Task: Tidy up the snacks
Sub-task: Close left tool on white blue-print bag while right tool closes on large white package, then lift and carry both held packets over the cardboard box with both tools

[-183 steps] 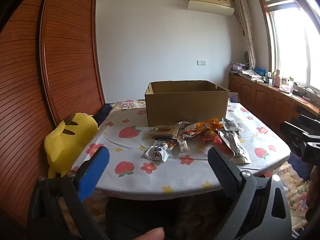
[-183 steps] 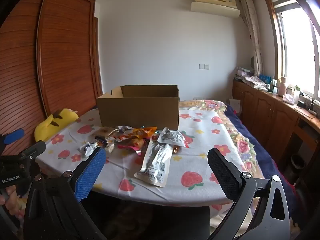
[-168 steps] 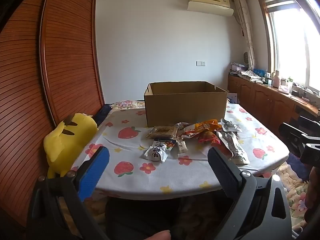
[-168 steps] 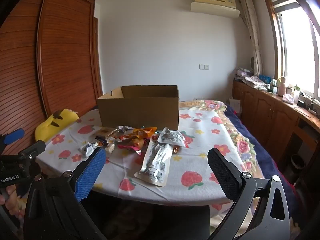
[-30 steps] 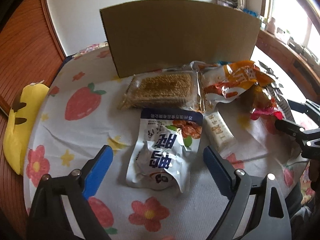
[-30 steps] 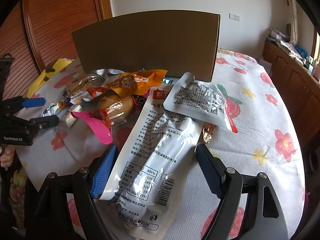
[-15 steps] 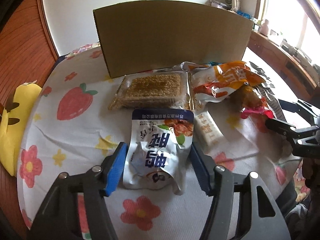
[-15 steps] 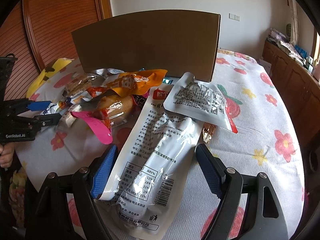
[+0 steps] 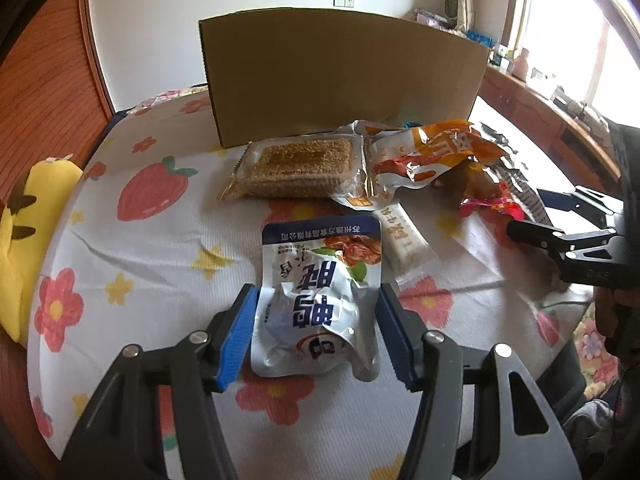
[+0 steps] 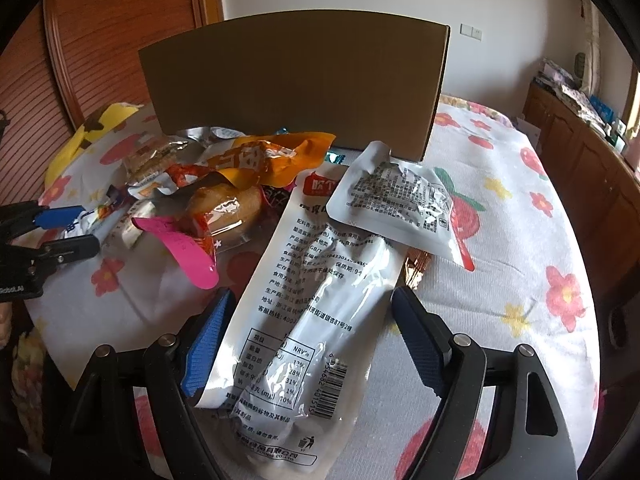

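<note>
Left claw (image 9: 316,332), low centre of its frame, was closing on the white pouch (image 9: 320,296) lying on the tabletop (image 9: 160,248), pads at its edges. Right claw (image 10: 308,340) stood released, straddling the long packet (image 10: 304,320), low centre. Box (image 9: 340,76) stood behind.

My left camera looks steeply down along its fingers, close over the table (image 9: 132,248), facing the cardboard box (image 9: 340,76). My right camera sits beside it, tilted down likewise, nearer the window side. Both share the box, the orange packet (image 9: 432,152) and the cloth; each catches the other hand-held gripper at its edge.
</note>
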`<action>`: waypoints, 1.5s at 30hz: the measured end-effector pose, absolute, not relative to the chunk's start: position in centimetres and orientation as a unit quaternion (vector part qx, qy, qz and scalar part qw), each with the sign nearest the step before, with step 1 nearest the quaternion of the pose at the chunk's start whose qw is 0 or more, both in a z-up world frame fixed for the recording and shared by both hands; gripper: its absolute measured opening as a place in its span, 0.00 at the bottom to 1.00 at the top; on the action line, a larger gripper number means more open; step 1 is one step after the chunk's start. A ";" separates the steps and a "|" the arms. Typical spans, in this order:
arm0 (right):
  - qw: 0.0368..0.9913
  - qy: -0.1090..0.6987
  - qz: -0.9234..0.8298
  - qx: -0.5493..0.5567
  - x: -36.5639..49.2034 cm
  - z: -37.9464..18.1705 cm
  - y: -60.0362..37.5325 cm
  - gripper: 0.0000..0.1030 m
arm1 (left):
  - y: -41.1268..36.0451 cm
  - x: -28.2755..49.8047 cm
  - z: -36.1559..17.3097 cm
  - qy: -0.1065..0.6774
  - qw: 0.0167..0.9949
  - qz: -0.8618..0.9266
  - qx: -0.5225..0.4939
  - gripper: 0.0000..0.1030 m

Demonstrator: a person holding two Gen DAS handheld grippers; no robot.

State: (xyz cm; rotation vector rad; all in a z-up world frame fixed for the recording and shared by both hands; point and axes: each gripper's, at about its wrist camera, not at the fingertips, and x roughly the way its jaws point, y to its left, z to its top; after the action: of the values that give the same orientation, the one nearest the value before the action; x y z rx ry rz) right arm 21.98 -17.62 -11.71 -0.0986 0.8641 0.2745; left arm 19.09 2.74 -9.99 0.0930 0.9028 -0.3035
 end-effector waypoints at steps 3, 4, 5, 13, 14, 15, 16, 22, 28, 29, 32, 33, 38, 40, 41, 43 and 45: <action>0.897 0.419 0.130 -0.049 22.0 -11.5 -18.0 0.67 | 2.8 18.6 -9.9 0.427 0.891 -0.147 0.042 0.57; 0.897 0.420 0.129 -0.048 22.0 -11.5 -18.2 0.63 | 2.8 18.4 -9.8 0.423 0.893 -0.148 0.041 0.57; 0.896 0.423 0.130 -0.045 22.0 -11.4 -18.4 0.63 | 2.8 18.3 -9.6 0.419 0.895 -0.149 0.039 0.57; 0.892 0.429 0.137 -0.029 21.4 -10.9 -19.3 0.53 | 2.2 17.2 -8.4 0.393 0.906 -0.155 0.035 0.57; 0.892 0.429 0.137 -0.029 21.3 -10.8 -19.4 0.52 | 2.1 17.2 -8.4 0.391 0.906 -0.155 0.035 0.57; 0.893 0.429 0.137 -0.029 21.1 -10.7 -19.4 0.50 | 2.1 17.1 -8.3 0.390 0.907 -0.156 0.036 0.57; 0.893 0.428 0.137 -0.028 21.0 -10.6 -19.6 0.49 | 1.9 17.0 -8.2 0.389 0.907 -0.157 0.035 0.57; 0.894 0.422 0.151 0.010 20.6 -9.1 -20.8 0.48 | 1.3 16.7 -7.7 0.384 0.908 -0.161 0.034 0.57; 0.899 0.410 0.153 0.019 20.9 -7.3 -21.3 0.47 | 1.2 16.5 -7.0 0.377 0.912 -0.160 0.033 0.57; 0.901 0.406 0.153 0.017 21.0 -6.9 -21.2 0.47 | 1.2 16.5 -6.9 0.376 0.912 -0.160 0.032 0.57; 0.906 0.397 0.148 0.005 20.9 -5.8 -21.2 0.47 | 1.1 16.4 -6.5 0.373 0.914 -0.159 0.031 0.57; 0.907 0.394 0.147 0.001 20.9 -5.5 -21.2 0.47 | 1.1 16.4 -6.3 0.371 0.915 -0.158 0.031 0.57; 0.905 0.395 0.158 0.019 20.7 -4.1 -21.8 0.47 | 1.0 16.1 -4.8 0.357 0.920 -0.158 0.030 0.57; 0.908 0.389 0.155 0.015 20.4 -3.4 -22.0 0.47 | 0.9 15.9 -4.4 0.353 0.922 -0.158 0.030 0.57; 0.911 0.383 0.150 0.007 20.3 -3.0 -22.0 0.47 | 0.8 15.8 -4.2 0.352 0.922 -0.158 0.030 0.57; 0.916 0.376 0.141 0.001 20.1 -2.5 -22.4 0.47 | 0.7 15.5 -3.9 0.349 0.923 -0.159 0.031 0.57; 0.916 0.380 0.127 -0.003 20.5 -2.9 -22.9 0.47 | 0.6 15.3 -3.7 0.347 0.924 -0.159 0.033 0.57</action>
State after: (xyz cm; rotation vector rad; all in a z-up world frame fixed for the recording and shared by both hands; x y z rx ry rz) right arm 20.51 -22.94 -2.88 -0.0052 0.7827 0.2604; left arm 15.27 0.59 -3.72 0.0681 0.7123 -0.3268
